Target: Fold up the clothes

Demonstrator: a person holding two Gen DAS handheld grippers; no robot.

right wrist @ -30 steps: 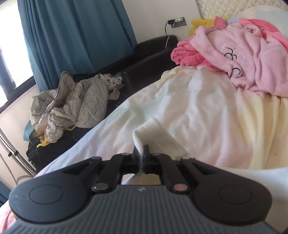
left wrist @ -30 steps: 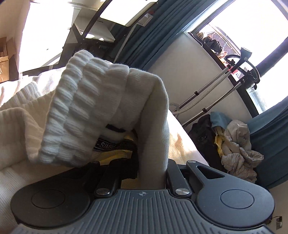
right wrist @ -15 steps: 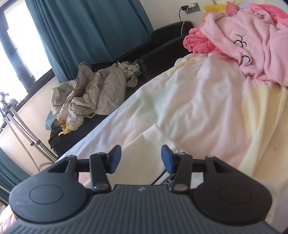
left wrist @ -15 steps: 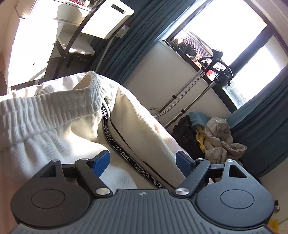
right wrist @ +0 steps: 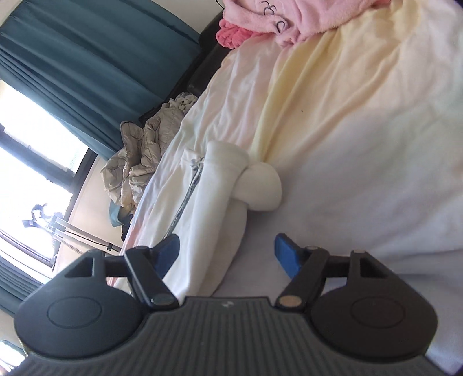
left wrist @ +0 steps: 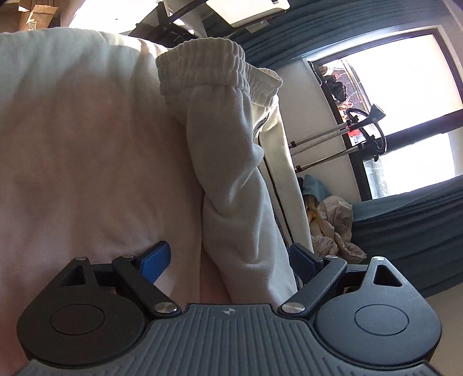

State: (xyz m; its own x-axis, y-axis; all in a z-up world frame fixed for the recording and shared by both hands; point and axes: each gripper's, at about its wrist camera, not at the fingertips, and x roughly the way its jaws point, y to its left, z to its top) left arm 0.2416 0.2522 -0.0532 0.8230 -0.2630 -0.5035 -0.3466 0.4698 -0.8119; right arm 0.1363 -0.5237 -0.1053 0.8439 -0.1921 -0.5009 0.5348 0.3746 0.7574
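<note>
Your left gripper [left wrist: 228,260] points down at a slant over the bed [left wrist: 72,144], rolled so the room looks tipped on its side. Its jaws have just been opening and now stand wide apart; the blue pads [left wrist: 154,259] press on nothing, though a fold of the white trousers [left wrist: 231,179] lies between them. The trousers run away from that gripper in a long roll, the ribbed waistband [left wrist: 205,66] at the far end, a dark printed tape along the side nearer the window.

Your right gripper [right wrist: 227,254] sits at the same downward slant and is rolled too. Its jaws have also just been opening and are spread with nothing clamped; the trousers [right wrist: 208,202] lie between the pads toward the left one, loose on the bed [right wrist: 361,130] (whether cloth touches that pad, you cannot tell). At the far end of the trousers the cloth bulges into a rounded lump, with a drawstring beside it.

Beyond the trousers, the bed is covered in pale cream and yellow sheets. A pink robe [right wrist: 289,17] lies at its far end, well apart from the trousers. Off the bed's window side a beige quilted heap [right wrist: 139,162] rests on something dark, with teal curtains [right wrist: 86,63], a bright window [left wrist: 405,115] and a metal stand [left wrist: 332,138] behind it.
</note>
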